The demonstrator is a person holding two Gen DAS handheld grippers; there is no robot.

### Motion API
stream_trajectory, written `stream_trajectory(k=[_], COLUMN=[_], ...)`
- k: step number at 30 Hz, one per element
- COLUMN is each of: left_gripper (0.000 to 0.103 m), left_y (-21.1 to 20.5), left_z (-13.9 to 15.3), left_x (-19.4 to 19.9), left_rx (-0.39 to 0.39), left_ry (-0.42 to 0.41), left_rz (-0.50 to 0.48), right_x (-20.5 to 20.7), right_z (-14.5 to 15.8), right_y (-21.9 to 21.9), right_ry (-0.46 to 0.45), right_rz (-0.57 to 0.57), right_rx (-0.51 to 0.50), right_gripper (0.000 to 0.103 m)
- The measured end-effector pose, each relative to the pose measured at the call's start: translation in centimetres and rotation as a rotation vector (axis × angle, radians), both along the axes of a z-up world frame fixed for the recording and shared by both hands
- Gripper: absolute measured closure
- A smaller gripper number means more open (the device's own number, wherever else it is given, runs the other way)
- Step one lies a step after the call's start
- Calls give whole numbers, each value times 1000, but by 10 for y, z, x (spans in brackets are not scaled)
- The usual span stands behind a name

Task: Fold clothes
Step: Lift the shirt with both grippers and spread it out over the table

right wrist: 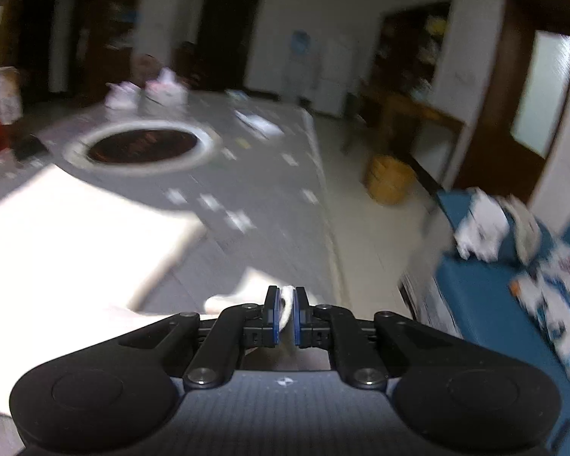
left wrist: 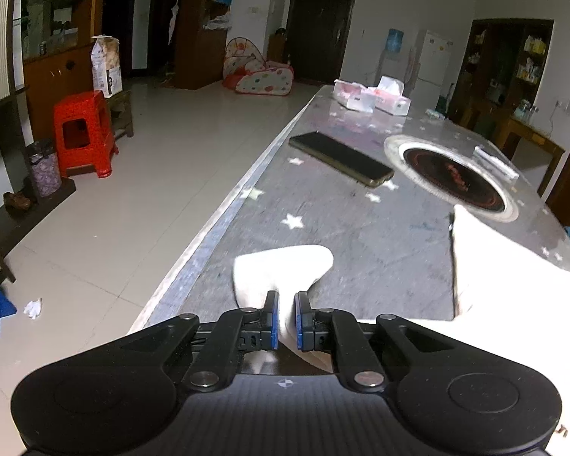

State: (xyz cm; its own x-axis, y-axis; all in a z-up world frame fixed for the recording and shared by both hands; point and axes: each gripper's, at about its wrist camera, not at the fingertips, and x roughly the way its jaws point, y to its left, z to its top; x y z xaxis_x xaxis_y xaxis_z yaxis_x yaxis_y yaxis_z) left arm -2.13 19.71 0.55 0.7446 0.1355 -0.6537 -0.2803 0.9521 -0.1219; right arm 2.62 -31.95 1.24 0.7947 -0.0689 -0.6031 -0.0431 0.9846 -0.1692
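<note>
- Two grippers are engaged, each pinching white cloth.
- Left gripper (left wrist: pixel 285 313): jaws narrowed on a flap of the white garment (left wrist: pixel 281 266) near the counter (left wrist: pixel 361 235) edge.
- Phone (left wrist: pixel 340 157) lies beyond, untouched.
- Right gripper (right wrist: pixel 284 313): jaws narrowed on a bunched garment edge; this view is blurred.
- Folding is judged underway, not finished.

No legible text, labels or numbers anywhere in either view.

Soft white cloth garment (left wrist: pixel 285 266) lies on a glossy plastic-covered table (left wrist: pixel 361 235); floor tiles (left wrist: pixel 133 190) shine smooth.
</note>
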Motion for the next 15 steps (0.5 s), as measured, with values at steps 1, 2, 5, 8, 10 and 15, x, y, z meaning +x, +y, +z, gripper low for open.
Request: stream_trajectory(k=[1,2,5,8,10,15], left_gripper=[94,94,94,94,94,90], left_y=[0,0,3,6,7,4], left_z=[-2,-2,-3,-2,-2,-2], left_x=[-1,-2,-7,-12,-14,-18], left_rx=[4,6,5,7,6,11], left_ry=[3,7,8,7,15,24], left_rz=[1,3,13,20,23,23], right_x=[-2,-5,-10,-19,-25,-41], right_z=[-7,-14,-27,-27,-24,-7], right_y=[-6,-11,-20,-26,-29,-13], right_ry=[23,42,78,73,65,20], right_rz=[-22,-38,-76,-113,-133,-44], right_rx=[6,8,9,10,7,23], right_gripper=[97,97,96,94,92,84])
